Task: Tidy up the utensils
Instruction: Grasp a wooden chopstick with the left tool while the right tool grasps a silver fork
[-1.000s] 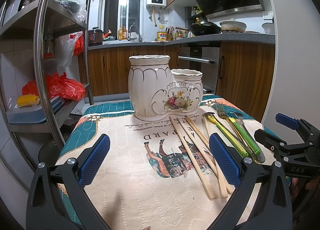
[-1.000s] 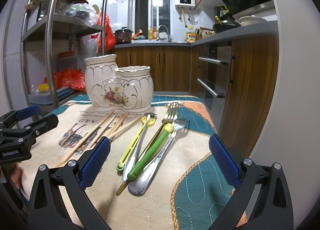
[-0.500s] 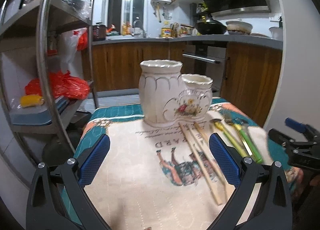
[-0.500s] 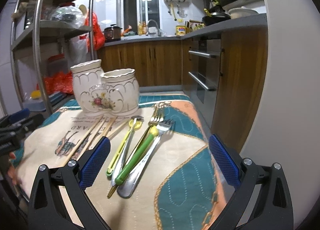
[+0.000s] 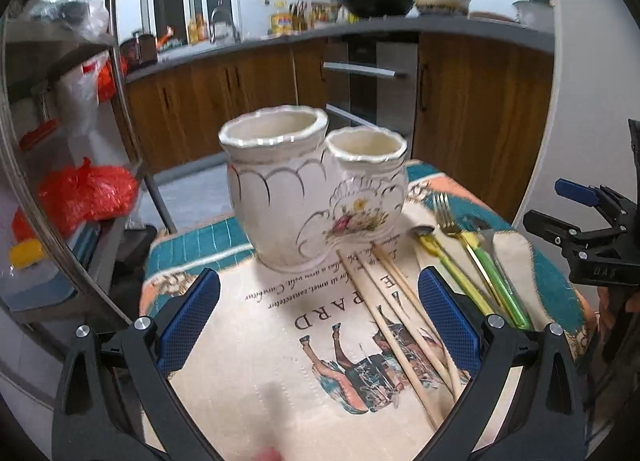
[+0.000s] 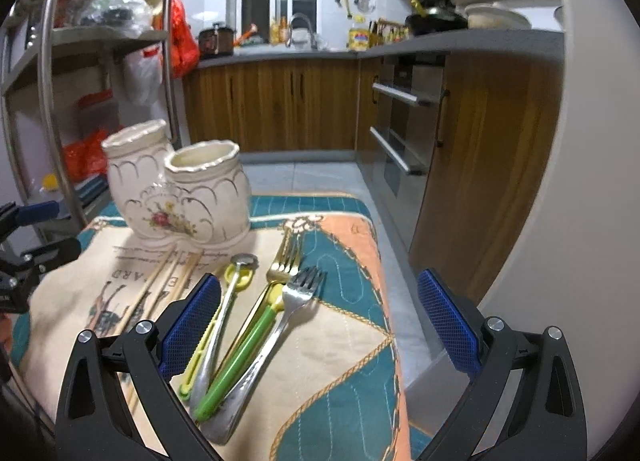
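A white ceramic double-cup utensil holder (image 5: 316,197) with a flower print stands at the far side of a small cloth-covered table (image 5: 256,341); both cups look empty. It also shows in the right wrist view (image 6: 180,197). Wooden chopsticks (image 5: 396,325) lie in front of it. To their right lie a yellow-handled spoon (image 6: 224,317), a gold fork with a green handle (image 6: 256,325) and a steel fork (image 6: 280,325). My left gripper (image 5: 320,317) is open and empty above the cloth. My right gripper (image 6: 320,321) is open and empty above the forks.
A metal shelf rack (image 5: 60,189) with red bags stands close at the table's left. Wooden kitchen cabinets (image 6: 288,101) and an oven (image 6: 404,129) lie beyond. The table's right edge (image 6: 396,341) drops to the floor beside a white wall (image 6: 560,261).
Both grippers have risen and tilted down, so I see into the holder's cups. The right gripper has moved forward over the forks. The utensils have not moved.
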### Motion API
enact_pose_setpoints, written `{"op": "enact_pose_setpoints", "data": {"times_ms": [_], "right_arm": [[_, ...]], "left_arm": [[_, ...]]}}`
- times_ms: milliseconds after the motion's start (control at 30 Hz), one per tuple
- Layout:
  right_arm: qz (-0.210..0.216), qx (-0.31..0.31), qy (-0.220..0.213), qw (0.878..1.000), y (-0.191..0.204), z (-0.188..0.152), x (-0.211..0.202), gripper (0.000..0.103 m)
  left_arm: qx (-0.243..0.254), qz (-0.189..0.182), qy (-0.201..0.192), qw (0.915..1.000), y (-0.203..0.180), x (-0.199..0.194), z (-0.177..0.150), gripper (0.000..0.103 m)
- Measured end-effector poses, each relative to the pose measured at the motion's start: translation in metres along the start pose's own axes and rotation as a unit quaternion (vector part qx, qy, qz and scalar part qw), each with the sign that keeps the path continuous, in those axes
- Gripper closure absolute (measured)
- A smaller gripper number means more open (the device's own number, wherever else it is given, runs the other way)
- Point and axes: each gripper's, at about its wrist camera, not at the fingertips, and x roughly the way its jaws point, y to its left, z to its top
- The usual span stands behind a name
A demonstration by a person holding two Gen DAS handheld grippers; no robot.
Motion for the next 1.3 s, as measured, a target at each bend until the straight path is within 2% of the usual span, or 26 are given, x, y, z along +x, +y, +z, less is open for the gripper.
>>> {"op": "enact_pose_setpoints", "data": {"times_ms": [67,167,233,433,533,600,800,967,1167,1267,1300], "right_arm": [[0.008,0.005,0.025,1.000,-0.003,0.001,0.012,0.005],[0.011,0.007,0.049,0.999,-0.004,-0.002,0.025,0.005],[0.015,0.009,0.064,0.998,-0.006,-0.004,0.033,0.005],[0.046,0.036,0.098,0.993,-0.010,-0.004,0.050,0.009],[0.059,0.038,0.113,0.991,-0.007,-0.005,0.055,0.026],[0.062,0.041,0.122,0.990,-0.007,-0.005,0.058,0.038],[0.094,0.079,0.147,0.981,-0.012,-0.005,0.068,0.061],[0.120,0.109,0.158,0.974,-0.017,-0.004,0.074,0.067],[0.150,0.141,0.158,0.966,-0.027,-0.003,0.083,0.079],[0.163,0.155,0.152,0.962,-0.031,0.000,0.085,0.083],[0.165,0.153,0.147,0.963,-0.030,0.001,0.083,0.092]], "left_arm": [[-0.008,-0.018,0.028,0.9994,0.001,0.010,-0.001,0.005],[-0.010,-0.020,0.055,0.9982,0.001,0.023,-0.007,0.006],[-0.011,-0.014,0.066,0.9977,0.001,0.029,-0.011,0.006],[-0.019,-0.027,0.097,0.9948,-0.001,0.039,-0.023,0.006],[-0.023,-0.038,0.103,0.9937,-0.002,0.037,-0.029,0.008],[-0.018,-0.041,0.107,0.9932,-0.005,0.037,-0.034,0.013],[-0.012,-0.052,0.123,0.9909,-0.014,0.038,-0.040,0.035],[-0.006,-0.062,0.139,0.9883,-0.021,0.039,-0.040,0.050],[-0.001,-0.058,0.143,0.9880,-0.031,0.040,-0.038,0.059],[0.011,-0.042,0.142,0.9889,-0.034,0.044,-0.035,0.072],[0.009,-0.041,0.143,0.9889,-0.033,0.045,-0.033,0.077]]}}
